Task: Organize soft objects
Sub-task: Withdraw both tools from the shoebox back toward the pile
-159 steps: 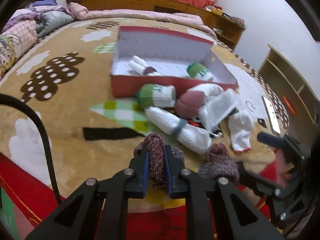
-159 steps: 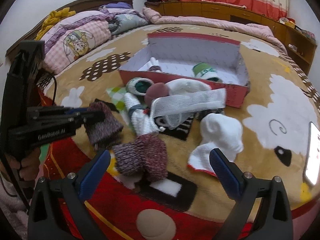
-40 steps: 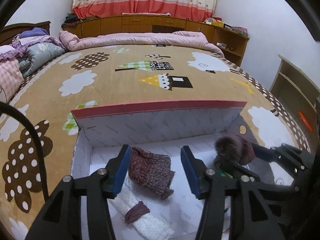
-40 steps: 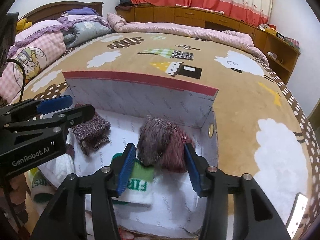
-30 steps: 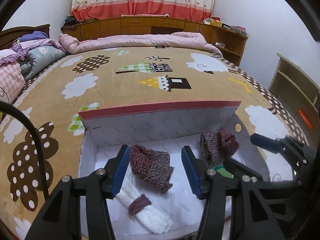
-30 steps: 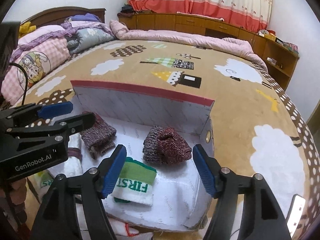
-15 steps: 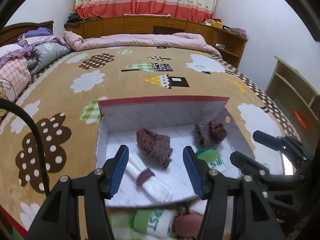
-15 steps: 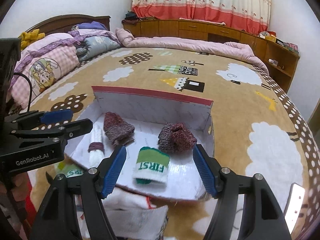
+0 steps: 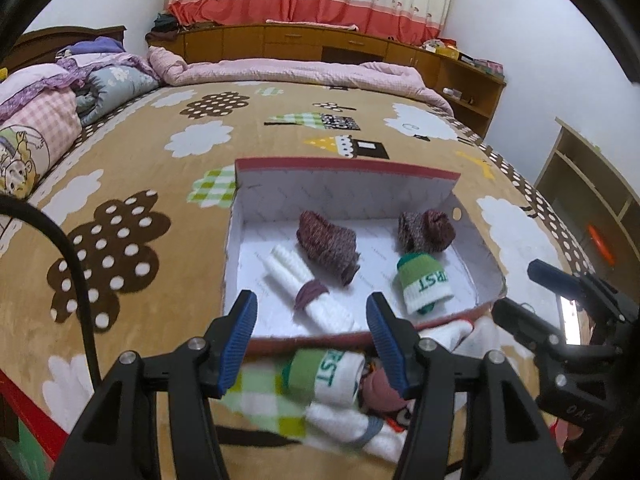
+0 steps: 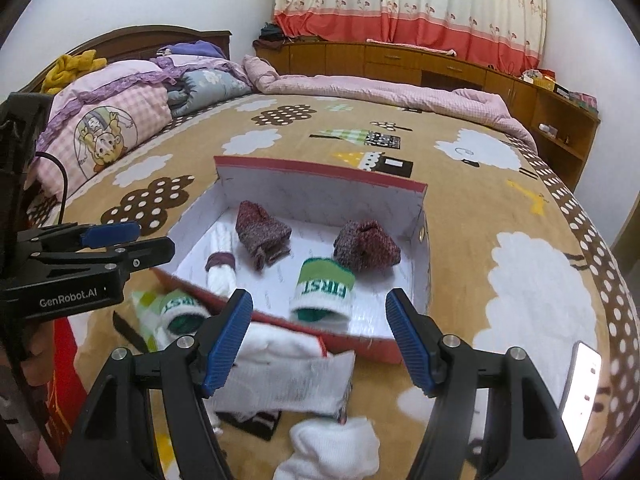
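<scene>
Left tongs (image 9: 312, 344), right tongs (image 10: 320, 340) both spread wide, empty. Four rolled socks inside box (image 9: 348, 166); loose socks (image 10: 288, 376) outside its front wall. Risk: careless low grab snags box rim.

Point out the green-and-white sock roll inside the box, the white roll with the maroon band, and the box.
green-and-white sock roll (image 10: 323, 295): right wrist view, on its lettered white band.
white roll (image 9: 308, 291): left wrist view, by its maroon band.
box (image 9: 344, 167): left wrist view, on the far wall's red rim.
</scene>
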A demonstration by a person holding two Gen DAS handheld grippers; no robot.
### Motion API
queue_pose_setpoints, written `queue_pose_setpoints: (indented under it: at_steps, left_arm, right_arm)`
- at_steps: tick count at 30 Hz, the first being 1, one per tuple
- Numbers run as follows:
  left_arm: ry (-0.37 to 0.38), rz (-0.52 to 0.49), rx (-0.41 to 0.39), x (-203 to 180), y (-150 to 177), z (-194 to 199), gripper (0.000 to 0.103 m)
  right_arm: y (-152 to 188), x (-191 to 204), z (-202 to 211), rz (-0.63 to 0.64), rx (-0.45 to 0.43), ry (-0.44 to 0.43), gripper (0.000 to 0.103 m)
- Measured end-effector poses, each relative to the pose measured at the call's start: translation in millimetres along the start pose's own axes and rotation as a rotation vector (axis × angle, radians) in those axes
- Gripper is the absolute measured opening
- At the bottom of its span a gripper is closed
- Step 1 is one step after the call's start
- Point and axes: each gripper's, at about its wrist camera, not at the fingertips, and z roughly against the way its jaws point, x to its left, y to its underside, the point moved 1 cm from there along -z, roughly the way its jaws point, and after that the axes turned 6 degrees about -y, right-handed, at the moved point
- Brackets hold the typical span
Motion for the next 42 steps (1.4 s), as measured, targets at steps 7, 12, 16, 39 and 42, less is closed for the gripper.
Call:
queue_pose_setpoints:
  at_steps: [7,12,16,39,42]
  left_arm:
    - [0.003,0.010,0.027,2.6,16.5,5.2,0.060]
    - [0.008,0.004,0.041,-1.0,24.8,5.7,0.060]
    - [0.019,0.008,0.060,-2.0,32.3,4.3,0.060]
    - [0.082,0.083,0.213,-14.7,77.2,-27.8,0.060]
    - [0.091,0.103,0.215,-15.3,79.6,-29.9,0.060]
  right_arm:
    - [15.7,1.5,10.1,-0.011,0.011,0.003,0.071]
    - [27.3,2.5,15.3,-0.009,0.027,0.007,0.071]
    - [38.6,2.2,18.6,-0.019,0.043,0.009,0.071]
    - [89.6,-10.4,4.6,-0.096,0.156,0.026,0.071]
    - [93.5,-11.3,-0.2,-0.105,0.172,0.019,0.071]
